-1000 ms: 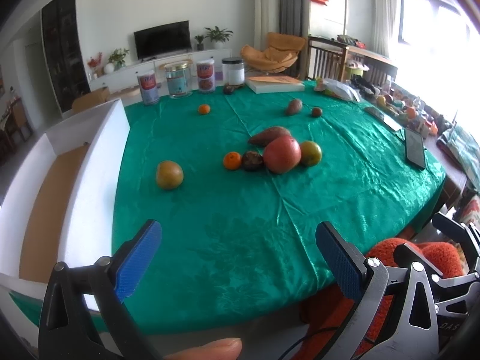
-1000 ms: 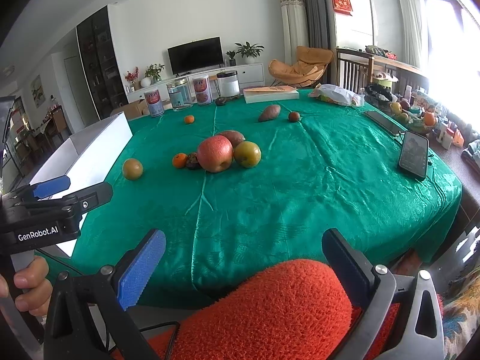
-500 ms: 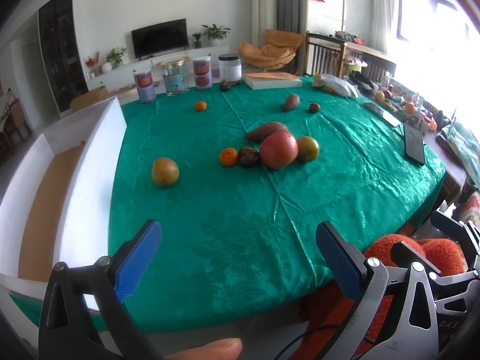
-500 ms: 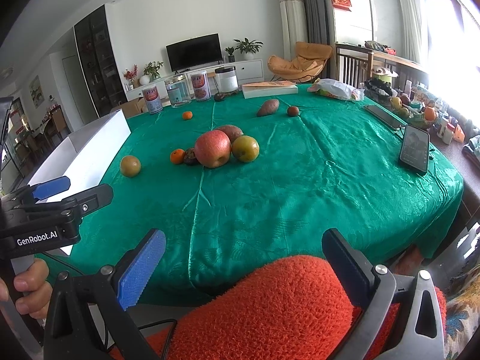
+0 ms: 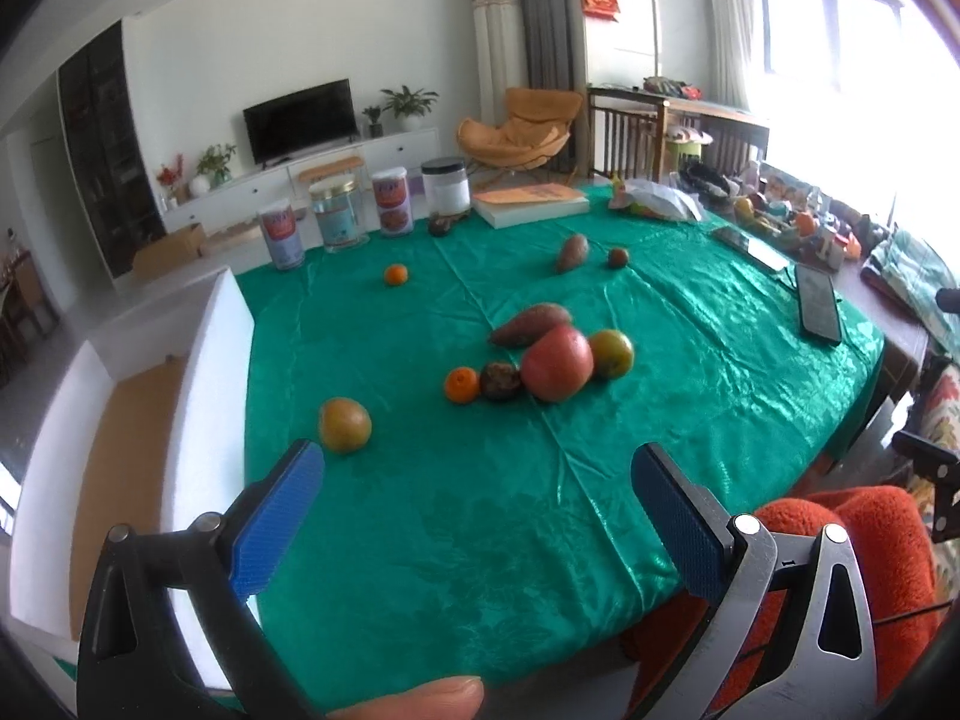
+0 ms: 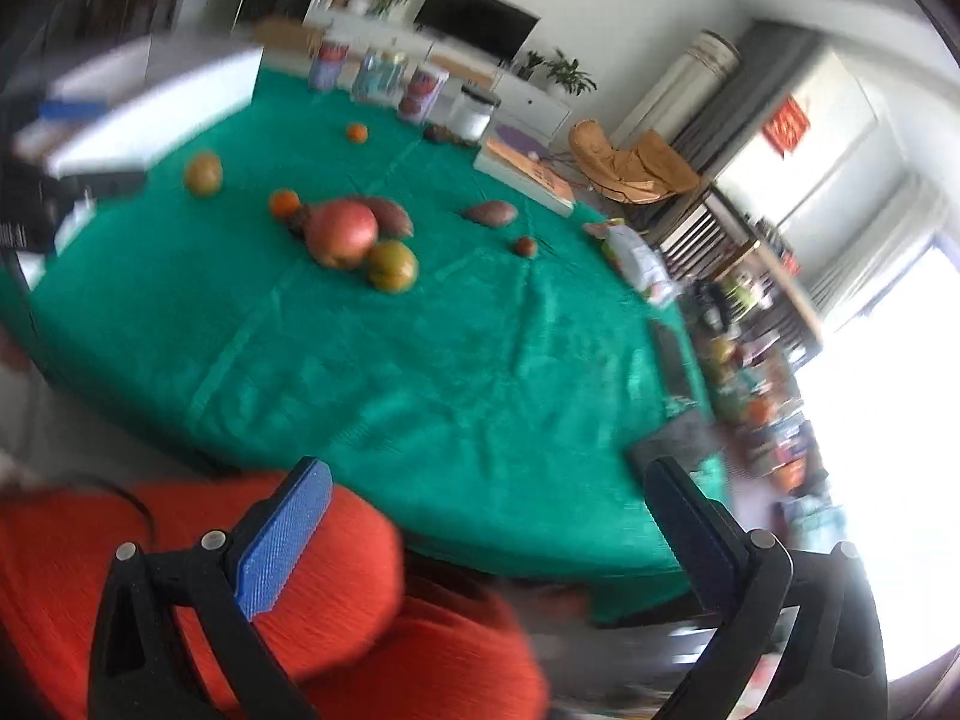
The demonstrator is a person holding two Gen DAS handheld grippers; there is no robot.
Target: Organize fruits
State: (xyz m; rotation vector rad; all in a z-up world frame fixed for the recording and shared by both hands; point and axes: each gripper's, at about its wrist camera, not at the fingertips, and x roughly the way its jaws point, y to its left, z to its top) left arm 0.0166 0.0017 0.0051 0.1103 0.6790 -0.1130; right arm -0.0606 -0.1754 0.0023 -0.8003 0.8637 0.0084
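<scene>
Fruit lies on a green tablecloth [image 5: 456, 498]. A big red apple [image 5: 556, 362] sits mid-table beside a yellow-green fruit [image 5: 612, 353], a dark fruit [image 5: 500, 381], a small orange [image 5: 462, 384] and a sweet potato [image 5: 528, 324]. A lone yellow-brown fruit [image 5: 344, 424] lies left, near the white box [image 5: 204, 396]. My left gripper [image 5: 477, 480] is open and empty over the table's near edge. My right gripper [image 6: 489, 510] is open and empty, tilted, above an orange cushion [image 6: 288, 588]; the apple [image 6: 341, 233] is far ahead.
Farther back lie another orange [image 5: 396, 274], a second sweet potato [image 5: 573, 252] and a small dark fruit [image 5: 617, 257]. Several jars [image 5: 393, 209] and a flat box [image 5: 531, 204] line the far edge. A phone [image 5: 817, 303] lies right.
My left gripper has moved forward toward the table. My right gripper has swung and rolled sharply, so its view is tilted and blurred. Both stay open.
</scene>
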